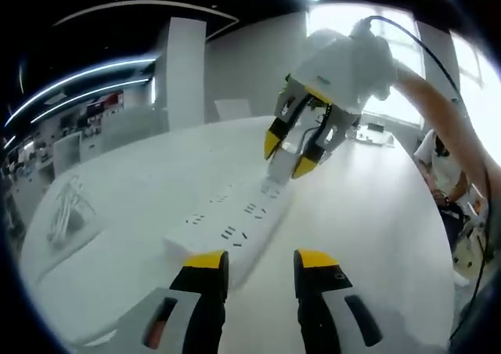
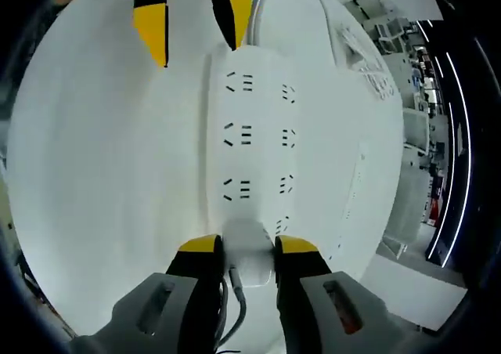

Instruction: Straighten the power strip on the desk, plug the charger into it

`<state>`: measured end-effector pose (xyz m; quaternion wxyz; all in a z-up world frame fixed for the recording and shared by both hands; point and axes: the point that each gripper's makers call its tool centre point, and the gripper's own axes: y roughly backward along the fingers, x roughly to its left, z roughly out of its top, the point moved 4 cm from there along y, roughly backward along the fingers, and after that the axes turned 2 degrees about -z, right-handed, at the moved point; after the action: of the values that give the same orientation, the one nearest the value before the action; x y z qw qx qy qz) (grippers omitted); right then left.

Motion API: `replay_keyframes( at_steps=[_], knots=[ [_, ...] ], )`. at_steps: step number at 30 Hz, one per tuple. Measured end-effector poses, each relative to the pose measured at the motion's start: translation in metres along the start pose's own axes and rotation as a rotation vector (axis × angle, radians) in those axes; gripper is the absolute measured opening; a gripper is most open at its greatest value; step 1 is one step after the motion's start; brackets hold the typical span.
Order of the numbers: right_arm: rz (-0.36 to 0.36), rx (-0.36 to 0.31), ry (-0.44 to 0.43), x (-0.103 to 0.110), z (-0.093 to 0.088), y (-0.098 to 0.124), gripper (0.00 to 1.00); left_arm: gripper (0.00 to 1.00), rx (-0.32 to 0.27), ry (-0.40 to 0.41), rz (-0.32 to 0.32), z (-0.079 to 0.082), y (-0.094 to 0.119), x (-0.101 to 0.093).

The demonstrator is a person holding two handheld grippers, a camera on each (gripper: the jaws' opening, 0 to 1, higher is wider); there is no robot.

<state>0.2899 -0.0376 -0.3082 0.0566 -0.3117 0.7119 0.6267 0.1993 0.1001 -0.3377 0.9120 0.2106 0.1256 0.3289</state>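
Observation:
A white power strip (image 1: 235, 221) (image 2: 250, 135) with several sockets lies flat on the white desk (image 1: 376, 213). My right gripper (image 2: 248, 246) (image 1: 290, 154) is shut on a white charger (image 2: 249, 264) (image 1: 282, 164), holding it down over the strip's far end as seen in the left gripper view. A grey cable (image 2: 235, 303) trails from the charger between the jaws. I cannot tell whether its prongs are in a socket. My left gripper (image 1: 261, 261) (image 2: 192, 25) stands open at the strip's other end, with nothing between its fingers. One fingertip (image 2: 232, 21) is at the strip's corner.
A coiled white cable (image 1: 66, 205) (image 2: 360, 52) lies on the desk off to the strip's side. A person's arm (image 1: 446, 119) reaches in behind the right gripper. The strip's white cord (image 2: 262, 1) leaves its end near the left gripper. Office chairs and shelves stand beyond the desk edge.

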Motion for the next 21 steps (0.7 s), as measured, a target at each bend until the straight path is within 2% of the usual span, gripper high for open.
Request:
replay_keyframes(
  at_steps=[2,3,6,8,9,11,12,13,15,18,21],
  knots=[
    [0.002,-0.023,-0.047,-0.001,-0.001,0.000,0.25,0.34,0.003,-0.005,-0.005,0.000,-0.001,-0.001],
    [0.001,-0.057,-0.089,-0.001,-0.002,0.000,0.25,0.34,0.003,-0.005,-0.007,0.000,-0.001,-0.002],
    [0.006,-0.109,-0.178,-0.003,-0.013,-0.001,0.25,0.34,0.003,-0.004,-0.007,0.000,-0.001,-0.001],
    [0.007,-0.113,-0.187,-0.004,-0.018,-0.002,0.25,0.34,0.004,0.001,-0.007,-0.001,0.000,-0.001],
    [0.007,-0.093,-0.181,-0.004,-0.018,-0.004,0.25,0.34,0.004,0.000,-0.005,-0.001,0.000,-0.001],
    [0.015,-0.054,-0.096,-0.002,-0.013,-0.004,0.25,0.34,-0.001,0.000,-0.004,0.000,0.000,-0.001],
    [0.017,-0.074,-0.096,-0.001,-0.007,-0.004,0.25,0.34,-0.002,0.001,-0.007,0.000,0.000,-0.001],
    [0.019,-0.052,-0.073,-0.001,-0.009,-0.004,0.25,0.34,-0.002,-0.001,-0.009,0.001,0.000,-0.002],
    [0.021,-0.085,-0.092,-0.002,-0.010,-0.004,0.25,0.34,0.003,-0.009,-0.012,0.000,-0.002,-0.004],
    [0.021,-0.177,-0.179,-0.003,-0.014,-0.004,0.25,0.34,0.008,-0.012,-0.019,-0.001,-0.003,-0.006],
    [0.033,-0.196,-0.227,-0.004,-0.020,-0.005,0.25,0.34,0.011,-0.007,-0.018,-0.002,-0.003,-0.005]
  ],
)
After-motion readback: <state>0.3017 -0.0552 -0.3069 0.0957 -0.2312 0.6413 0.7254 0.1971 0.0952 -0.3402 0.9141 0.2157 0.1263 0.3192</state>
